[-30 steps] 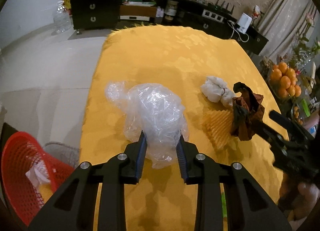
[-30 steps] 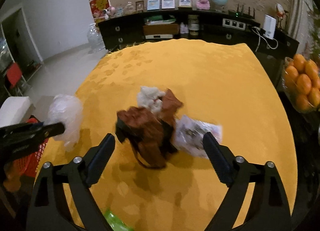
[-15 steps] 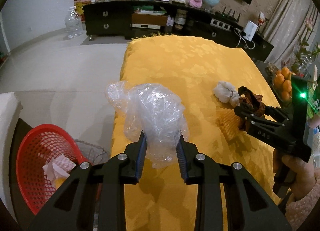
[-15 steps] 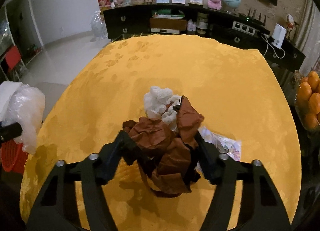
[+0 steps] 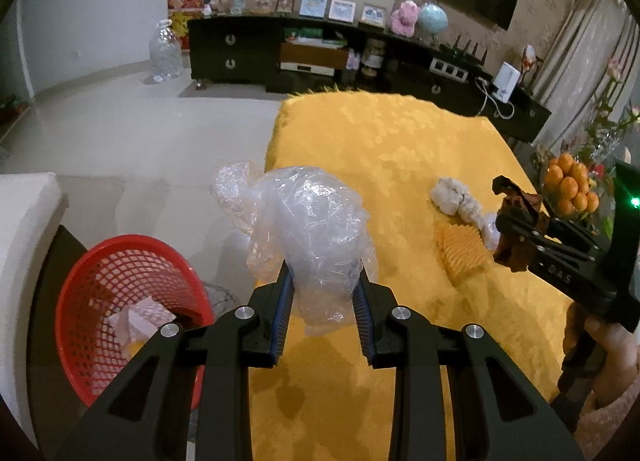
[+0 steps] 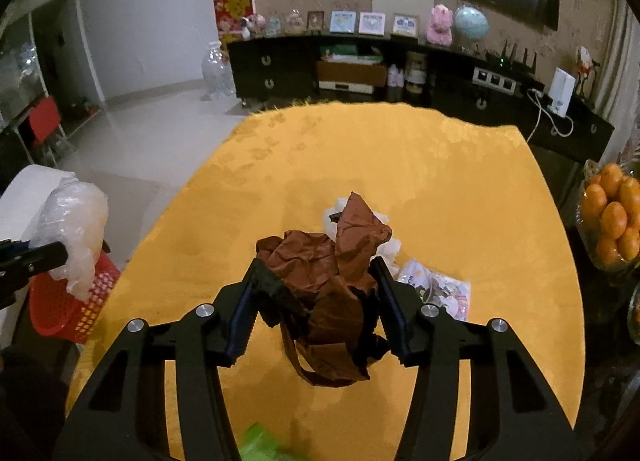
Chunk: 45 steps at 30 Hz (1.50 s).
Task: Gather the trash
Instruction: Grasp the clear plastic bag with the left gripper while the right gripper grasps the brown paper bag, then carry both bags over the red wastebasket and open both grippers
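My left gripper is shut on a crumpled clear plastic bag, held over the left edge of the yellow table. Below and to its left stands the red mesh basket with some paper in it. My right gripper has its jaws closing on a crumpled brown paper bag, which is pressed between the pads and lifted off the cloth. The same brown bag shows at the right of the left wrist view, and the clear bag at the left of the right wrist view.
On the table lie a white crumpled tissue, a yellow ridged wrapper and a printed flat packet. A green scrap lies at the near edge. A bowl of oranges stands off the right side, a dark cabinet behind.
The right gripper closed around the brown paper bag and raised it. The left gripper carried the clear bag leftward past the table edge toward the red basket.
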Each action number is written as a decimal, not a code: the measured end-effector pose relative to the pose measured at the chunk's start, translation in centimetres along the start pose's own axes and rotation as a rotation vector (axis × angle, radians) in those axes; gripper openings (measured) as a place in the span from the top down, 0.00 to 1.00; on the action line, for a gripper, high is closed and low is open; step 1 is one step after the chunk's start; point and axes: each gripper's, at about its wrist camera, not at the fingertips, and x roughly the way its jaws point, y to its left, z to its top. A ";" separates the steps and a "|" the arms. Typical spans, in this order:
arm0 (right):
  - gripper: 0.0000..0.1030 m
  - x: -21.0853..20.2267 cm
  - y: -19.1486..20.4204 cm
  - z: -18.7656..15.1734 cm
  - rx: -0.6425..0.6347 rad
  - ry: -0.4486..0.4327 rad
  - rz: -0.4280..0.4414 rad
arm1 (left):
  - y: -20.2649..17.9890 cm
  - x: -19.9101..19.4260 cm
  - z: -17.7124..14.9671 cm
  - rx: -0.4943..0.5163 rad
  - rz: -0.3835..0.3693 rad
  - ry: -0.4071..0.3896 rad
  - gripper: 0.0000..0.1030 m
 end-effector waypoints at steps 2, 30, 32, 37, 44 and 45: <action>0.50 -1.1 0.5 0.1 -0.007 -0.013 0.005 | 0.2 -1.1 -0.1 -0.003 0.004 -0.018 0.73; 0.50 -9.0 8.2 2.2 -0.112 -0.144 0.120 | 3.3 -10.6 -2.3 -0.085 0.102 -0.156 0.73; 0.50 -9.1 8.8 2.3 -0.121 -0.147 0.129 | 3.7 -10.9 -2.4 -0.096 0.108 -0.159 0.74; 0.50 -9.3 10.5 2.8 -0.141 -0.151 0.149 | 4.7 -11.5 -2.6 -0.124 0.127 -0.166 0.73; 0.50 -8.5 13.4 3.4 -0.180 -0.138 0.194 | 6.6 -12.0 -3.1 -0.171 0.157 -0.161 0.74; 0.50 -8.4 13.7 3.5 -0.186 -0.136 0.201 | 6.9 -12.0 -3.2 -0.176 0.163 -0.158 0.73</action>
